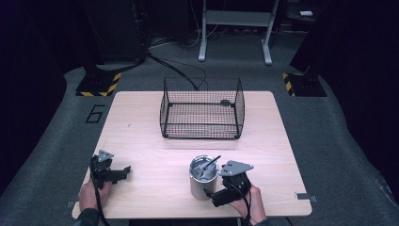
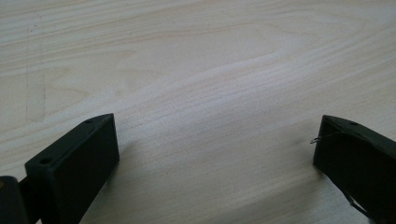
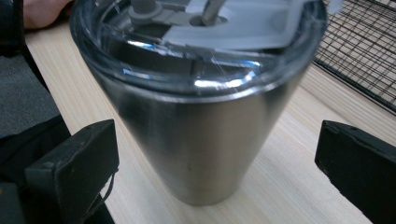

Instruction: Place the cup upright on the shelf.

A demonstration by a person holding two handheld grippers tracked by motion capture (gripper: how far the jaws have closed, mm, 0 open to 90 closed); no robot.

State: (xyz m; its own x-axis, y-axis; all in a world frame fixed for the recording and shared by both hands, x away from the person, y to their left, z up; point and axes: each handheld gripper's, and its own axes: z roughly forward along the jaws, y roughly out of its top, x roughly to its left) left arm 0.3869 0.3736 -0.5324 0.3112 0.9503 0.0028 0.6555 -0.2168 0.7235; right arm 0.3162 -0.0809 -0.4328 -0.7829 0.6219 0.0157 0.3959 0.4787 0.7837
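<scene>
My right gripper [image 1: 210,194] jaws wide | steel tumbler [image 3: 196,121] upright dead ahead between them, probably untouched | left gripper [image 1: 126,169] wide too, well apart.

The left tongs [image 1: 123,169] sit low at the near left, held from behind by the left hand [image 1: 91,193], jaws spread wide and pointing to the right. The right tongs [image 1: 207,193] are gripped by the right hand [image 1: 249,203] at the near right, jaws wide apart, aimed leftward.
</scene>
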